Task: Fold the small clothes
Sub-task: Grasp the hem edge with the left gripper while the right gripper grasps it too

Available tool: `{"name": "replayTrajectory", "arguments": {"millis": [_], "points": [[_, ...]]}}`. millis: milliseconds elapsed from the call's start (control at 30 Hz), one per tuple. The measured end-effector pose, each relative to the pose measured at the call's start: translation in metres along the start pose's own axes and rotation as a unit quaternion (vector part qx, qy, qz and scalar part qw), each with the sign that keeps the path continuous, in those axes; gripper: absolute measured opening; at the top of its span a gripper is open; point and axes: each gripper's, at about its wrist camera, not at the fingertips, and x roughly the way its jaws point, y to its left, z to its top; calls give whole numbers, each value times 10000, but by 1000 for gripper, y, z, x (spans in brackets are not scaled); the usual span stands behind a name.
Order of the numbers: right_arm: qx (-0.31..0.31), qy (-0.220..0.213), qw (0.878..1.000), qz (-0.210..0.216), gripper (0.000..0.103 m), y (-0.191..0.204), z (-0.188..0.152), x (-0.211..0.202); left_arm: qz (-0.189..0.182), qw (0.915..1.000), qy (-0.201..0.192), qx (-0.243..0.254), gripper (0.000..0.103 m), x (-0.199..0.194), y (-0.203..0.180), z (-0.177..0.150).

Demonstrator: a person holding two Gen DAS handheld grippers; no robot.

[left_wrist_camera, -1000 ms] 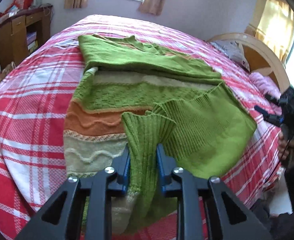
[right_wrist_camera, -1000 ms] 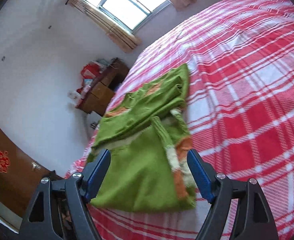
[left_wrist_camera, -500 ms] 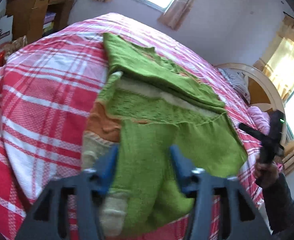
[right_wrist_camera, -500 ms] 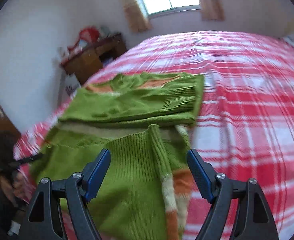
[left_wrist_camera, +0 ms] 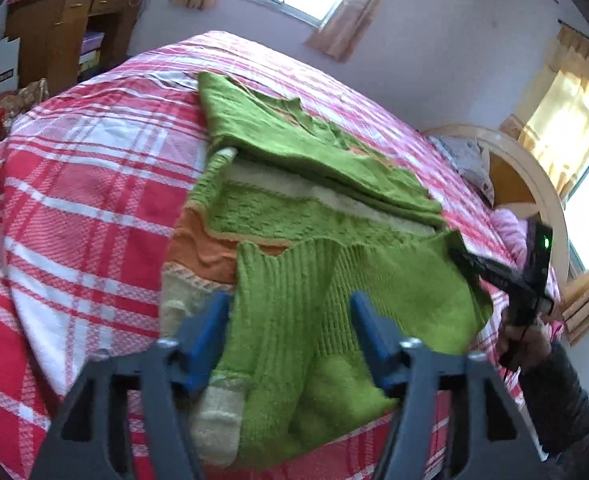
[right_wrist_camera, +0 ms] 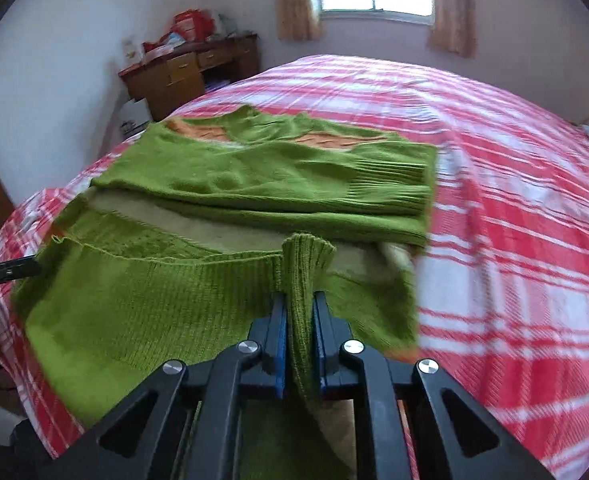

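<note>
A green knitted sweater [left_wrist_camera: 302, 216] with orange and cream bands lies partly folded on the red plaid bed [left_wrist_camera: 86, 184]. Its sleeves are folded across the top [right_wrist_camera: 278, 176], and the ribbed hem is turned up over the body. My left gripper [left_wrist_camera: 290, 332] is open and empty, with its blue pads either side of a ribbed green fold. My right gripper [right_wrist_camera: 299, 320] is shut on a pinched-up ridge of the ribbed green hem [right_wrist_camera: 306, 256]. The other gripper shows at the sweater's edge in each view [left_wrist_camera: 506, 276] [right_wrist_camera: 6, 274].
A wooden desk [right_wrist_camera: 190, 72] with clutter stands by the wall beyond the bed's far corner. A curved wooden headboard [left_wrist_camera: 526, 168] and pillows lie past the sweater. Bare plaid bedding spreads to the right in the right wrist view [right_wrist_camera: 514, 200].
My left gripper has opened and let go of the green ribbed fold. My right gripper has swung over the sweater and closed on the ribbed hem.
</note>
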Motion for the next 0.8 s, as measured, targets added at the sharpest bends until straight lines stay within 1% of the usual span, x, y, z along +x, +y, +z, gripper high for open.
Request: {"name": "replayTrajectory", "arguments": {"millis": [33,67,100,133,167,200,233,267,300,367,400,500,533,633,667,700,733,800], "points": [[43,-32,9997,-227,8,-4,-3,-5,-60,9999,-15,-86,68,-1,3,0],[140,-62,9994,-319,7,-9,-6,-9,-188,9995,-6,-236,68,0,7,1],[313,-87,9990,-305,7,-17,-10,-12,-253,9992,31,-322,68,2,9,2],[536,-82,9984,-144,7,-25,-14,-14,-292,9988,87,-373,68,6,10,2],[706,-68,9975,4,7,-30,-18,-14,-311,9988,116,-348,67,9,9,2],[740,-52,9972,35,7,-31,-21,-14,-314,9990,104,-302,66,9,6,2],[681,-7,9977,-14,7,-28,-23,-12,-338,9990,92,-264,57,9,3,2],[629,-6,9980,-57,7,-25,-24,-11,-404,9987,93,-300,51,10,3,3],[585,-20,9982,-107,7,-22,-23,-11,-526,9977,107,-417,44,10,5,4],[556,-10,9983,-159,7,-21,-23,-11,-720,9951,33,-671,43,6,11,5],[549,-1,9984,-161,7,-21,-23,-11,-727,9945,7,-755,43,5,15,6],[645,-11,9979,-72,7,-26,-26,-12,-443,9963,168,-717,43,11,17,7],[709,-25,9975,-35,7,-27,-27,-12,-430,9962,194,-729,43,13,18,6],[744,-44,9972,-39,7,-26,-28,-11,-549,9939,89,-949,42,12,24,5],[734,-45,9973,-50,7,-26,-28,-11,-575,9928,54,-1053,36,12,28,5],[723,-44,9974,-59,7,-25,-28,-10,-551,9918,53,-1150,18,13,32,4],[717,-42,9974,-61,7,-25,-28,-10,-543,9906,71,-1255,14,14,36,3],[725,-48,9973,-59,7,-26,-28,-10,-684,9864,-26,-1494,11,11,44,-1]]}}
